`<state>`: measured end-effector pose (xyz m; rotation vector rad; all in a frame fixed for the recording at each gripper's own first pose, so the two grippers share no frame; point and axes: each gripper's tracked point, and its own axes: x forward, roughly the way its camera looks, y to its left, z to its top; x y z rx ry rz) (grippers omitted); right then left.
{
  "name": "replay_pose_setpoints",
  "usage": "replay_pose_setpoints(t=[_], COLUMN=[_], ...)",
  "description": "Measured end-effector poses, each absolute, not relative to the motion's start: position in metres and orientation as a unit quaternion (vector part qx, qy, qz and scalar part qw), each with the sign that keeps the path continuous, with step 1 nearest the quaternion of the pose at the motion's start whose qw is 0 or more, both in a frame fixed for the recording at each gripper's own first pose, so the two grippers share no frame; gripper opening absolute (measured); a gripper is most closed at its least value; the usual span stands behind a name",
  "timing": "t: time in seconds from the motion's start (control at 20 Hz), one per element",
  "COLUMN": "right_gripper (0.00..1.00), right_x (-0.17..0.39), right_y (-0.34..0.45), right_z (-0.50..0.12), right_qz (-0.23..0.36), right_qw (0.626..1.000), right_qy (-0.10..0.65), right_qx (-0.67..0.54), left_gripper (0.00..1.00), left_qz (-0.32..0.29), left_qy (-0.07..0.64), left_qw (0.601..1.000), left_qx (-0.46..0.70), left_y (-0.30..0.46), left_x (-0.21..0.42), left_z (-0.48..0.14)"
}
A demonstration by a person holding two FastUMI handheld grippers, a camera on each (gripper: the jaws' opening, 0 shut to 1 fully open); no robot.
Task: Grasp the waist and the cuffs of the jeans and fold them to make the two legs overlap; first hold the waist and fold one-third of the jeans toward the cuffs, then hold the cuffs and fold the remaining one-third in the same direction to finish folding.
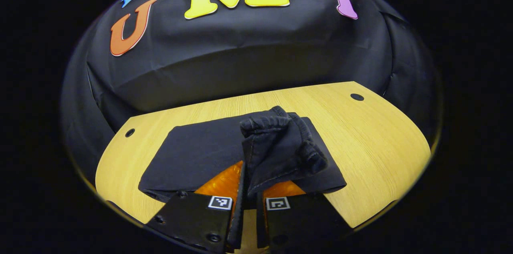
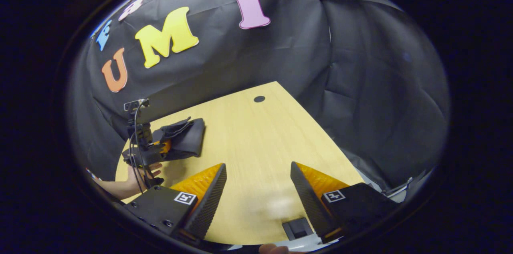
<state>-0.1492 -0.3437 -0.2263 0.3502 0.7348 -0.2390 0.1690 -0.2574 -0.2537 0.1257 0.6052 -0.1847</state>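
Dark jeans (image 1: pixel 200 154) lie folded in a flat rectangle on the wooden table (image 1: pixel 372 146). My left gripper (image 1: pixel 249 185) is shut on a bunched end of the jeans (image 1: pixel 280 142) with thick seams, held up over the folded stack; I cannot tell whether it is waist or cuffs. In the right gripper view, my right gripper (image 2: pixel 257 166) stands open above bare table, nothing between its fingers, well to the right of the jeans (image 2: pixel 188 138). There the left gripper (image 2: pixel 158 148) shows farther off, clamped on the cloth, with a hand (image 2: pixel 136 178) holding it.
The table has small dark holes near its far corners (image 1: pixel 356 97) (image 1: pixel 129 132) (image 2: pixel 259 99). A dark square cutout (image 2: pixel 298 228) sits near the table's front edge between my right gripper's fingers. Black cloth walls (image 2: pixel 360 85) close in behind and to the right.
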Motion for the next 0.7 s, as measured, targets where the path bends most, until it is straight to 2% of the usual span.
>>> replay_pose_setpoints(t=[0.15, 0.4, 0.7], right_gripper=[0.98, 0.98, 0.98], right_x=[-0.144, -0.123, -0.069], right_y=[-0.332, -0.309, -0.244], right_z=[-0.225, -0.210, -0.160], right_qz=[-0.099, -0.072, -0.011], right_qw=[0.916, 0.930, 0.953], right_qy=[0.352, 0.331, 0.275], right_qx=[0.166, 0.145, 0.124], left_gripper=[1.00, 1.00, 0.98], left_qz=[-0.085, -0.090, -0.098], left_qy=[0.295, 0.263, 0.157], left_qw=[0.950, 0.961, 0.982], left_qx=[0.055, 0.000, -0.045], left_y=[-0.252, -0.245, -0.204], left_x=[0.167, 0.153, 0.141], left_z=[-0.243, -0.190, -0.066])
